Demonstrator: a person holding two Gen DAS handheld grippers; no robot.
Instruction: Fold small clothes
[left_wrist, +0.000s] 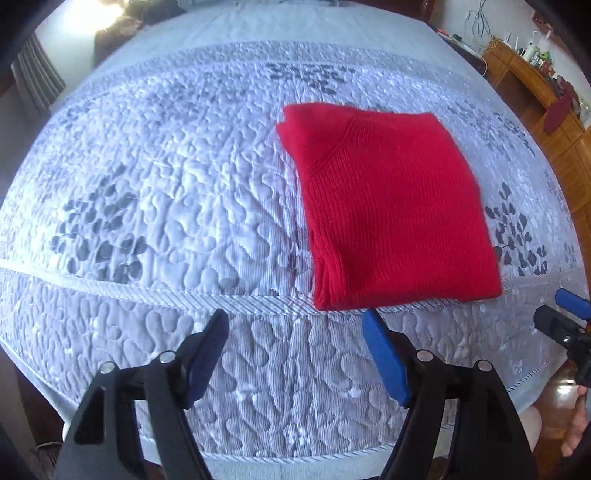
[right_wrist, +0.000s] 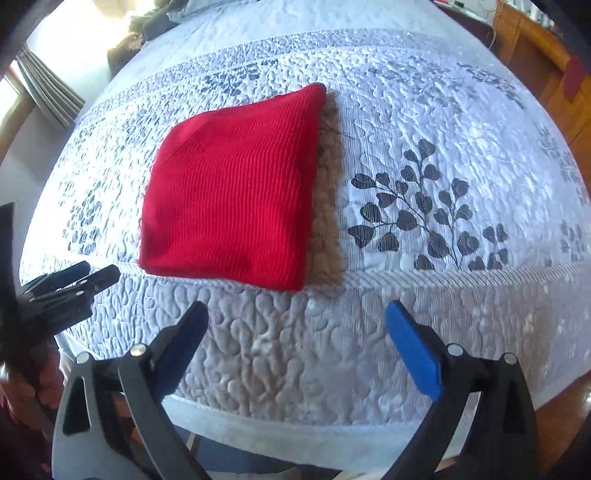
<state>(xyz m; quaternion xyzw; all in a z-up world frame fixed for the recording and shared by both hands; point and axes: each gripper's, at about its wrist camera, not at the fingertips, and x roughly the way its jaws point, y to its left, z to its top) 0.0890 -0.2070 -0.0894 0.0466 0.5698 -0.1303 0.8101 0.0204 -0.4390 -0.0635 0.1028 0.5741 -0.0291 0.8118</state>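
A red knit (left_wrist: 391, 218) lies folded into a rough square on the quilt (left_wrist: 166, 192), flat, its near edge along the quilt's corded seam. In the right wrist view the knit (right_wrist: 232, 192) sits left of a dark leaf print (right_wrist: 428, 214), with a brownish strip along its right edge, possibly shadow. The left gripper (left_wrist: 295, 325) hangs above the quilt just short of the knit, its 2 jaws spread apart with nothing between them. The right gripper (right_wrist: 297, 314) is likewise wide apart and empty, clear of the knit. A wooden shelf (left_wrist: 524, 74) stands beyond the bed.
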